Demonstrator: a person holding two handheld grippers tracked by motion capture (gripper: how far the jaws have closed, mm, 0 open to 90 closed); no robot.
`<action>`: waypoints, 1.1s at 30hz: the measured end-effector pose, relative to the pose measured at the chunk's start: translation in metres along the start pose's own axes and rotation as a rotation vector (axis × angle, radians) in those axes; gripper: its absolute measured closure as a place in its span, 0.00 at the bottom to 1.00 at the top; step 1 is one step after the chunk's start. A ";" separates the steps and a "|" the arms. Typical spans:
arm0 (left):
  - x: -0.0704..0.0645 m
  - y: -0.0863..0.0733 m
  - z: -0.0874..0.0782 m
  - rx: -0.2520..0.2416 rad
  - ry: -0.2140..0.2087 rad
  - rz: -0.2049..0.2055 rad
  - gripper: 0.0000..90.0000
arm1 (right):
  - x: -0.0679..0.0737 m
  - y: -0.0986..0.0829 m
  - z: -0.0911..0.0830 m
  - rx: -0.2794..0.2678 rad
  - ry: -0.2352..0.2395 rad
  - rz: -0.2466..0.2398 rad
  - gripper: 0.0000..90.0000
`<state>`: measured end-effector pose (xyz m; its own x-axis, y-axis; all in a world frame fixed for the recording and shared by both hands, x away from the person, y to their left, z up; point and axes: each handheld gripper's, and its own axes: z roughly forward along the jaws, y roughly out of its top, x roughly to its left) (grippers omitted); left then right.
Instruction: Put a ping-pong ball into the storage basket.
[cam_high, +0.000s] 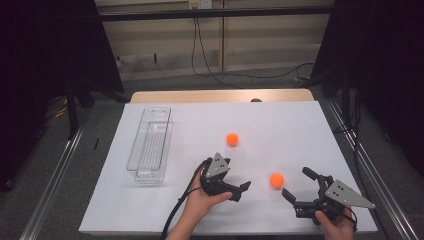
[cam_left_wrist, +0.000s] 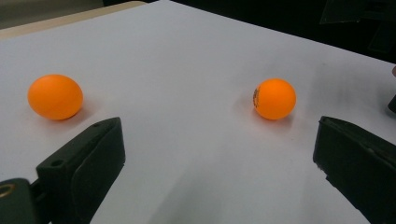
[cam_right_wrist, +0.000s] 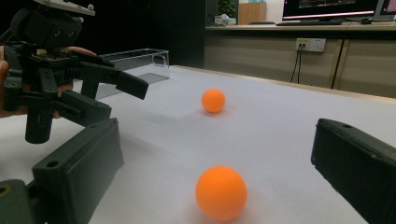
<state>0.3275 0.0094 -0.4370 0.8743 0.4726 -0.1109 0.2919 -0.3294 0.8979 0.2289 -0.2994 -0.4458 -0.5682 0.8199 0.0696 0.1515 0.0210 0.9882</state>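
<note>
High view puts the near orange ball (cam_high: 276, 180) on the white table (cam_high: 280, 120) at about five o'clock from the table's middle, just ahead of the right hand-held gripper (cam_high: 300, 186), whose jaws are spread wide and hold nothing. The far orange ball (cam_high: 232, 139) sits near the centre, at roughly twelve o'clock from the left hand-held gripper (cam_high: 241, 190), which is also released, its jaws empty. A clear plastic tray (cam_high: 150, 145) lies well apart at nine o'clock, empty as far as I can tell.

Right gripper view shows the near ball (cam_right_wrist: 221, 192) lying between the two black jaws but touching neither. That is where the risk lies, in my judgement: a light, round ball on a smooth surface will roll at the slightest nudge. If one jaw meets it before the other, the ball would likely squirt out toward twelve o'clock or off toward the table's edge at three o'clock. A closing squeeze placed above or below its widest part could pop it free.

The left hand-held gripper is close by in this same view (cam_right_wrist: 100, 95), so both tools converging on one ball could collide. Carrying a ball across to the tray later also risks a drop if the grip is shallow.
</note>
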 end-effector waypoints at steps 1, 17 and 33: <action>0.000 0.000 0.000 0.001 -0.002 0.001 0.03 | 0.000 0.000 0.000 0.000 0.000 0.000 0.02; -0.003 0.003 0.007 0.009 -0.013 0.003 0.03 | 0.000 0.000 0.001 0.002 0.001 0.001 0.02; -0.007 0.006 0.014 0.020 -0.028 0.015 0.03 | 0.001 0.000 0.001 0.001 0.003 0.001 0.02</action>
<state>0.3286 -0.0076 -0.4371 0.8890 0.4444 -0.1101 0.2865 -0.3524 0.8909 0.2292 -0.2986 -0.4458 -0.5705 0.8182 0.0708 0.1527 0.0209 0.9881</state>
